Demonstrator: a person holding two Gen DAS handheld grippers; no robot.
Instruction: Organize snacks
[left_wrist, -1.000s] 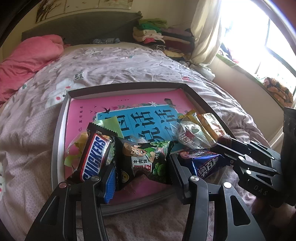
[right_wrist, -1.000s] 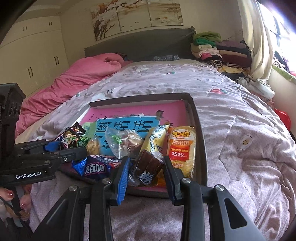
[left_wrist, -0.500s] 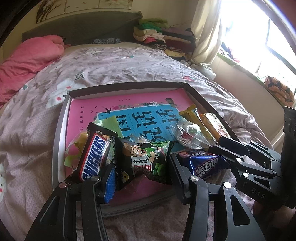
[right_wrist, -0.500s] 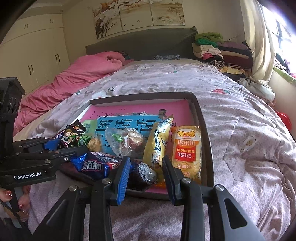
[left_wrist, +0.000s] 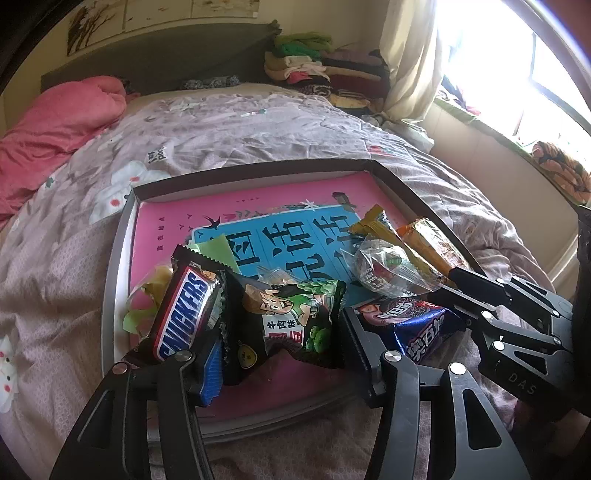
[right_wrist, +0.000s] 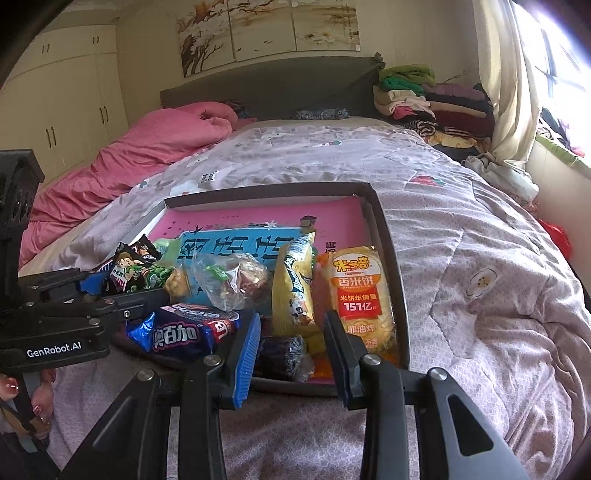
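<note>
A shallow dark-rimmed tray (left_wrist: 118, 236) lies on the quilted bed (left_wrist: 258, 122), its floor covered by a pink and blue printed sheet (left_wrist: 295, 206); the snacks are heaped along the tray's near edge. The left gripper (left_wrist: 282, 354) hangs at that edge with its fingers spread wide; between them sits a black and green snack bag (left_wrist: 288, 314), and I cannot tell whether either finger touches it; a Snickers bar (left_wrist: 183, 314) leans just outside the blue-padded finger, over a crumpled green wrapper (left_wrist: 142, 306); a blue biscuit pack (left_wrist: 413, 325) lies just beyond the other finger.

The right gripper (right_wrist: 291, 354) stands at the tray's near right corner, its fingers also apart; a small dark wrapped sweet (right_wrist: 282, 356) rests between them on the tray floor, with a gap visible on the blue-padded side and the other side too crowded to judge. Just behind it a yellow packet (right_wrist: 295, 288) lies lengthwise, and beside that, against the tray's right wall, an orange rice cracker pack (right_wrist: 356, 291); a clear bag of small treats (right_wrist: 232, 280) sits to the left of the yellow packet, behind the blue biscuit pack.

A pink duvet (right_wrist: 147, 147) is bunched at the far left of the bed; folded clothes (right_wrist: 417, 96) are stacked by the headboard near the curtain (right_wrist: 506, 74).
</note>
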